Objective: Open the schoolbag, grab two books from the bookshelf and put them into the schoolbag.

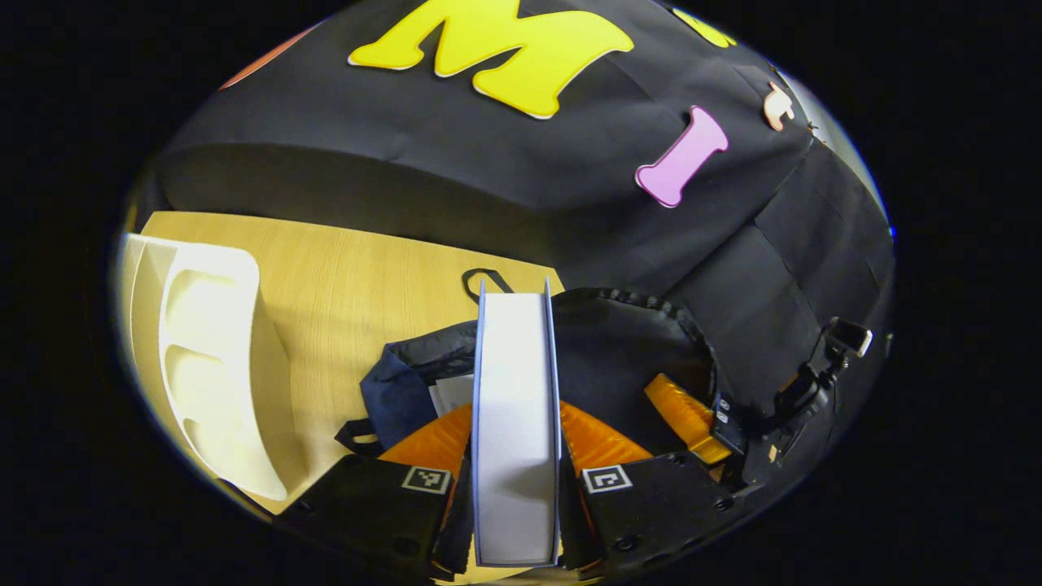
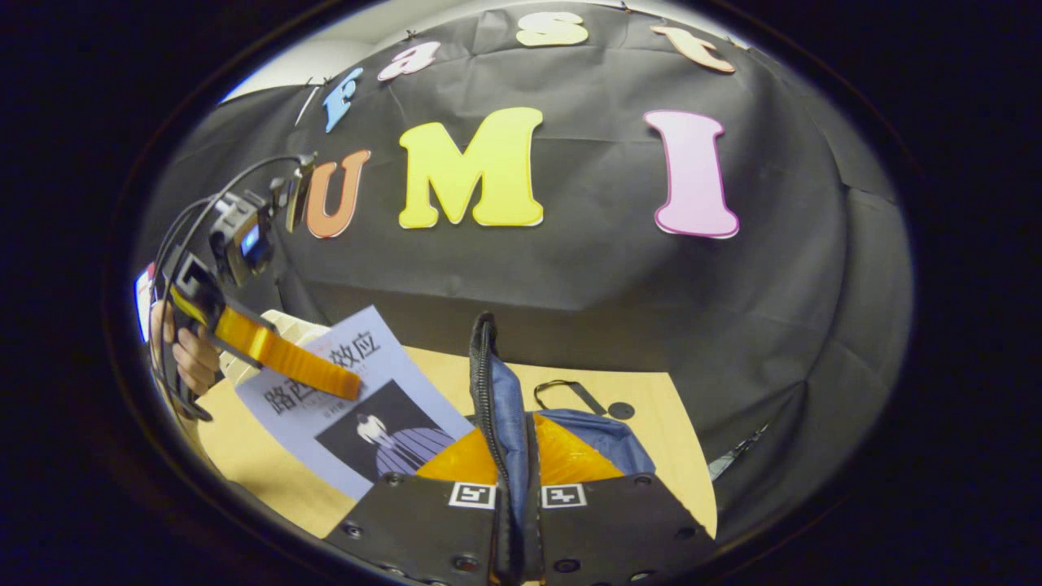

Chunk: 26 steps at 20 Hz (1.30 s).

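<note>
Schoolbag [image 1: 627, 358] lay on the wooden table [image 1: 358, 285], its mouth held up by the right gripper [image 2: 514, 496], whose fingers were clenched on the zippered flap [image 2: 488, 382]. The left gripper [image 1: 515, 480] grasped a pale book [image 1: 515, 407] by its covers, page edges facing the camera, poised over the opening; in the right gripper view the same book [image 2: 366, 407] hung tilted beside the raised flap. The white bookshelf [image 1: 216, 366] stood off to the left. The risk, as I judged it, was the book's lower corner catching the dark lining or the zipper edge if the tilt was not corrected, or the flap sagging and narrowing the mouth should the right grip slacken
</note>
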{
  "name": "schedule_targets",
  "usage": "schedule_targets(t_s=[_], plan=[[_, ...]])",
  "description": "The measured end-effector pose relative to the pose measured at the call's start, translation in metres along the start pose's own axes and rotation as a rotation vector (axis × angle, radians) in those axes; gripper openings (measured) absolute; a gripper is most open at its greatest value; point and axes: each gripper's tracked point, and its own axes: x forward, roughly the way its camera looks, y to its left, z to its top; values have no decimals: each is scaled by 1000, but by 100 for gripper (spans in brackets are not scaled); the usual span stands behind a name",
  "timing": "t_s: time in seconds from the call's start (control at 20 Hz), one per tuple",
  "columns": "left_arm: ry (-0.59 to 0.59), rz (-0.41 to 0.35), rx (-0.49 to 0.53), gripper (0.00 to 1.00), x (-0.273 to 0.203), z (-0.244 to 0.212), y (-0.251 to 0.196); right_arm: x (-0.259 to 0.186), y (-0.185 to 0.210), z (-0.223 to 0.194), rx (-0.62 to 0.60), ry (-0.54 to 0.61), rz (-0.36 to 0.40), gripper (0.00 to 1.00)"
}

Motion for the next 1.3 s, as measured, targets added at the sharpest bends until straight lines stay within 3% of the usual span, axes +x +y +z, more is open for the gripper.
schedule_targets(t_s=[0.25,0.3,0.35,0.7,0.85,0.95,1.3], plan=[[-24,-95,-165,44,34,-10,5,-4,12,8,-58,-3,-4,6],[-41,-104,-186,49,38,-10,11,-4,13,8,-58,-4,-5,6],[-65,-112,-209,45,41,-10,16,-4,15,7,-55,-3,-4,6],[-211,-190,-375,45,66,-26,32,0,27,9,-31,-8,15,6],[-241,-229,-391,41,84,-35,31,-1,37,8,-17,-16,22,6],[-252,-260,-422,47,96,-41,29,-3,46,6,-5,-27,29,6],[-312,-348,-526,46,129,-58,18,2,70,-4,35,-29,61,6]])
